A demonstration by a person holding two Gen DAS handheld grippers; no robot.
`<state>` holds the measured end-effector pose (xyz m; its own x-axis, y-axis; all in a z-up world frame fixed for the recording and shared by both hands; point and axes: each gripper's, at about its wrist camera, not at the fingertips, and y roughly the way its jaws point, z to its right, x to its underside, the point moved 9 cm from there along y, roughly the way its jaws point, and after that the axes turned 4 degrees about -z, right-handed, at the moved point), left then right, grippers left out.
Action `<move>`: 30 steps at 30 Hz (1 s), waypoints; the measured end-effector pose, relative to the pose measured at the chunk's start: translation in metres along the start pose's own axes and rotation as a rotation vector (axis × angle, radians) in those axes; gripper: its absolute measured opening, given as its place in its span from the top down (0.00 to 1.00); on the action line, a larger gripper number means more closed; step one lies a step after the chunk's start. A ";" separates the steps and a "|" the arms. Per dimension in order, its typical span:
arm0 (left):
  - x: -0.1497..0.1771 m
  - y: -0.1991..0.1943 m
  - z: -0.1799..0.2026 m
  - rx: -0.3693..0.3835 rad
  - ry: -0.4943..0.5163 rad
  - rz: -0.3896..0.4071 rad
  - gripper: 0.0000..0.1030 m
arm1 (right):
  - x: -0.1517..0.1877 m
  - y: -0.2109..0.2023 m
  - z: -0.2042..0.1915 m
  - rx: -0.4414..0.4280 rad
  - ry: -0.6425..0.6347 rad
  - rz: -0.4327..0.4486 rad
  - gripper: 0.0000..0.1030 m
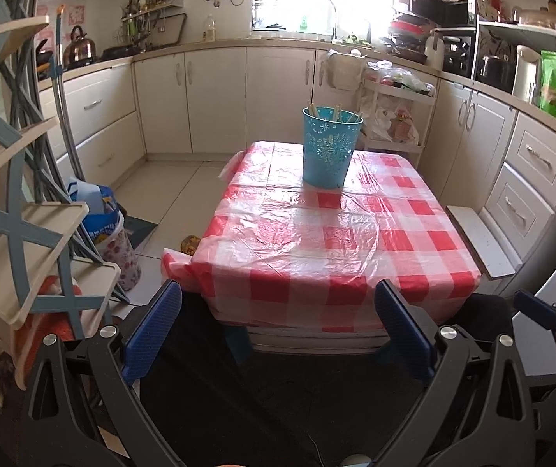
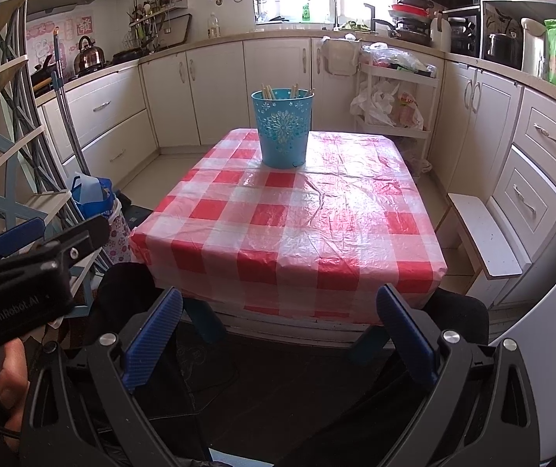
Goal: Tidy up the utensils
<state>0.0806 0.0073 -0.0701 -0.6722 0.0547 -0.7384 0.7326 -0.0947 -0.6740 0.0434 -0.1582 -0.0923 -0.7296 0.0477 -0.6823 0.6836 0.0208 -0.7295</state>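
A blue bucket [image 1: 331, 149] [image 2: 282, 129] with a flower pattern stands at the far end of a table under a red and white checked cloth [image 1: 317, 241] [image 2: 297, 225]. Several wooden chopsticks [image 1: 336, 113] [image 2: 268, 91] stick out of its top. My left gripper [image 1: 278, 327] is open and empty, held low in front of the table's near edge. My right gripper [image 2: 278, 330] is open and empty too, beside it, also short of the near edge. The left gripper also shows at the left of the right wrist view [image 2: 44, 241].
A tiered rack [image 1: 25, 194] stands at the left with a blue bag and a patterned bin [image 1: 122, 253] beside it. A white bench [image 2: 484, 233] is right of the table. White cabinets [image 2: 215, 93], a loaded trolley [image 2: 395, 93] and cluttered counters ring the room.
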 end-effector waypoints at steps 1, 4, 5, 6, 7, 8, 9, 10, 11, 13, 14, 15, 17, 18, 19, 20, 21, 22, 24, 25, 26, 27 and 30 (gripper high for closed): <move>0.000 0.001 0.000 0.000 -0.001 -0.005 0.07 | 0.000 0.000 0.000 0.001 -0.001 0.000 0.07; 0.001 0.002 -0.006 -0.007 -0.023 -0.022 0.07 | -0.001 -0.002 0.001 -0.001 0.003 0.004 0.07; 0.001 0.002 -0.007 -0.013 -0.028 -0.029 0.07 | -0.001 -0.002 0.001 -0.001 0.004 0.006 0.07; 0.002 0.002 -0.009 -0.016 -0.030 -0.032 0.07 | -0.001 -0.003 0.001 -0.001 0.004 0.007 0.07; 0.002 0.002 -0.009 -0.013 -0.030 -0.030 0.07 | -0.001 -0.003 0.001 -0.001 0.004 0.008 0.07; 0.002 0.001 -0.009 -0.007 -0.030 -0.026 0.07 | -0.001 -0.004 0.001 0.000 0.003 0.010 0.07; 0.002 -0.001 -0.008 0.001 -0.030 -0.020 0.07 | -0.001 -0.005 0.000 0.001 0.002 0.012 0.07; 0.002 -0.002 -0.008 0.005 -0.029 -0.016 0.07 | -0.001 -0.005 -0.001 0.002 0.001 0.013 0.07; 0.002 -0.003 -0.008 0.003 -0.028 -0.013 0.07 | -0.002 -0.005 0.000 0.003 0.001 0.014 0.07; 0.002 -0.002 -0.009 0.001 -0.028 -0.015 0.07 | -0.001 -0.005 -0.001 0.002 0.001 0.014 0.07; 0.002 -0.001 -0.009 0.003 -0.029 -0.018 0.07 | -0.001 -0.005 -0.001 0.002 0.002 0.013 0.07; 0.002 0.000 -0.010 0.003 -0.031 -0.023 0.07 | -0.001 -0.005 -0.001 0.002 0.001 0.013 0.07; 0.003 0.002 -0.010 0.004 -0.033 -0.027 0.07 | -0.001 -0.005 -0.001 0.002 0.001 0.013 0.07; 0.003 0.003 -0.010 0.005 -0.034 -0.029 0.07 | 0.000 -0.005 -0.001 0.002 0.002 0.012 0.07; 0.004 0.003 -0.010 0.005 -0.034 -0.030 0.07 | 0.000 -0.005 0.000 0.002 0.003 0.011 0.07; 0.004 0.003 -0.010 0.005 -0.034 -0.031 0.07 | -0.001 -0.005 0.000 0.002 0.003 0.010 0.07; 0.004 0.003 -0.010 0.004 -0.032 -0.031 0.07 | -0.001 -0.005 0.000 0.002 0.003 0.009 0.07; 0.005 0.004 -0.010 0.003 -0.031 -0.031 0.07 | 0.000 -0.004 0.000 0.002 0.003 0.009 0.07; 0.005 0.004 -0.011 0.003 -0.031 -0.032 0.07 | 0.000 -0.004 0.000 0.002 0.003 0.007 0.07; 0.005 0.004 -0.010 0.003 -0.032 -0.031 0.07 | 0.000 -0.003 -0.001 0.003 0.002 0.007 0.07; 0.004 0.004 -0.011 0.003 -0.032 -0.031 0.07 | 0.000 -0.003 -0.001 0.003 0.002 0.007 0.07; 0.004 0.004 -0.011 0.003 -0.032 -0.031 0.07 | 0.000 -0.003 -0.001 0.003 0.002 0.007 0.07; 0.004 0.003 -0.011 0.001 -0.030 -0.028 0.07 | 0.000 -0.003 -0.001 0.003 0.003 0.007 0.07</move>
<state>0.0814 0.0177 -0.0758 -0.6953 0.0270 -0.7182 0.7134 -0.0947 -0.6943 0.0409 -0.1576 -0.0899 -0.7248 0.0508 -0.6871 0.6885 0.0178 -0.7250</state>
